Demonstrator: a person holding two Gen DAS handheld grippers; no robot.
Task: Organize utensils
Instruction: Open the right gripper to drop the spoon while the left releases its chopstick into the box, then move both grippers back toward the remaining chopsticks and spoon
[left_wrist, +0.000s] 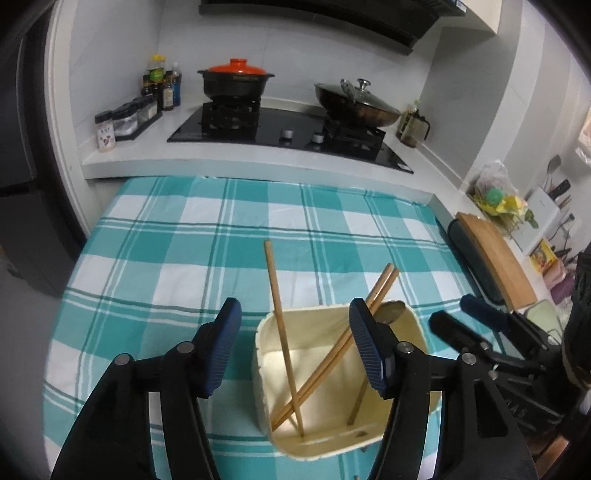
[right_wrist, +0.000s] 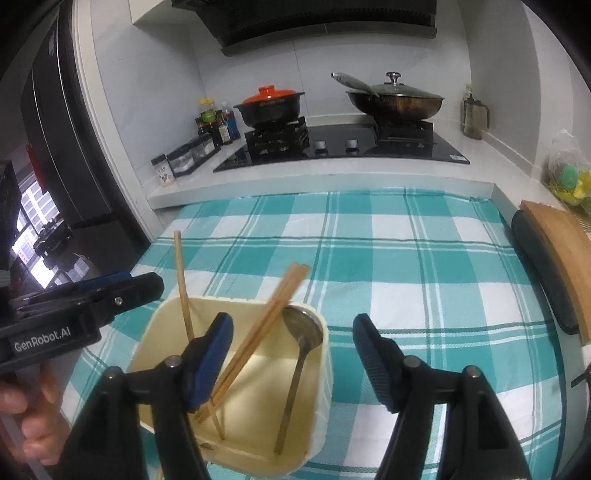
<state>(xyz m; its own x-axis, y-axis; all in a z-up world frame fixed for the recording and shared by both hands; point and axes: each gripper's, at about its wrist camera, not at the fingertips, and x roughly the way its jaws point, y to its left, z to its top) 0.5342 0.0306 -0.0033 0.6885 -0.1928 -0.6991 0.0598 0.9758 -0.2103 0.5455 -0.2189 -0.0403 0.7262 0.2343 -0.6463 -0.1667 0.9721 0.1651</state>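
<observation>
Both hand-held grippers, left (left_wrist: 295, 347) and right (right_wrist: 291, 360), hang released and empty over the cream utensil bin (right_wrist: 325, 373) on the table (right_wrist: 424, 258); chopsticks (left_wrist: 284, 332) and ladle (right_wrist: 301, 354) stand inside, long axes leaning upward, bin straddled below both.

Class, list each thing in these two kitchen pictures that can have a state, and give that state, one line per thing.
Holder: upright on the checked cloth, holding utensils.
Single chopstick: standing in the holder, leaning left.
Chopstick pair: in the holder, leaning right.
Ladle: in the holder, bowl up.
Left tongs: open, empty.
Right tongs: open, empty.
Clay pot: lidded, on the burner.
Wok: lidded.
</observation>
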